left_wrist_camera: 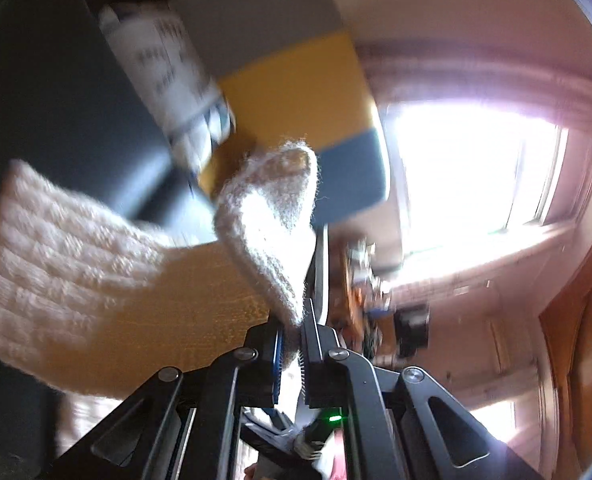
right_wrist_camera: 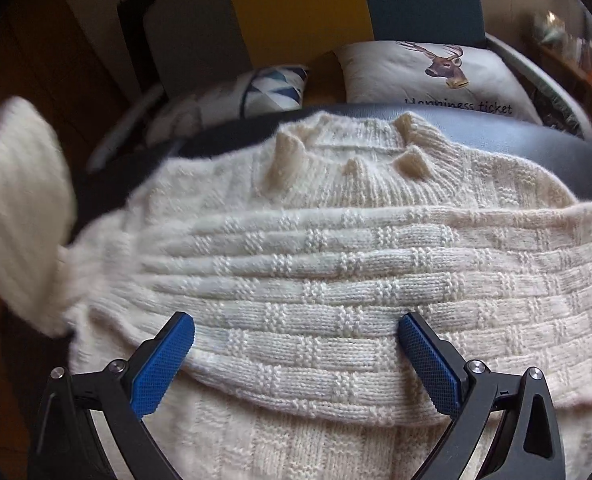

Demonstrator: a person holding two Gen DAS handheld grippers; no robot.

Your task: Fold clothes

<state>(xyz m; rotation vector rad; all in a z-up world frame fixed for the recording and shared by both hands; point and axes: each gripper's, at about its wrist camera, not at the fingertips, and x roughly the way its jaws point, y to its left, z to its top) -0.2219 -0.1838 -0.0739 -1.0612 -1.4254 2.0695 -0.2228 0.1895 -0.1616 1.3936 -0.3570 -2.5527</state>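
A cream knitted sweater [right_wrist_camera: 335, 264] lies on a dark seat, collar at the far side, with one sleeve folded across its chest. My right gripper [right_wrist_camera: 296, 328] hovers open just above the folded sleeve, blue pads [right_wrist_camera: 164, 364] wide apart and nothing between them. On the left the other sleeve [right_wrist_camera: 20, 232] is lifted in the air and blurred. In the left wrist view my left gripper [left_wrist_camera: 292, 344] is shut on a fold of that sleeve [left_wrist_camera: 268, 224], and the cuff end [left_wrist_camera: 52, 268] hangs to the left.
A dark leather seat edge [right_wrist_camera: 515, 140] runs behind the sweater. Beyond it lie a deer-print cushion [right_wrist_camera: 435, 76] and a blue triangle-pattern cushion [right_wrist_camera: 272, 88]. Yellow, grey and blue panels [left_wrist_camera: 303, 92] stand behind. A bright window [left_wrist_camera: 467, 176] is to the right.
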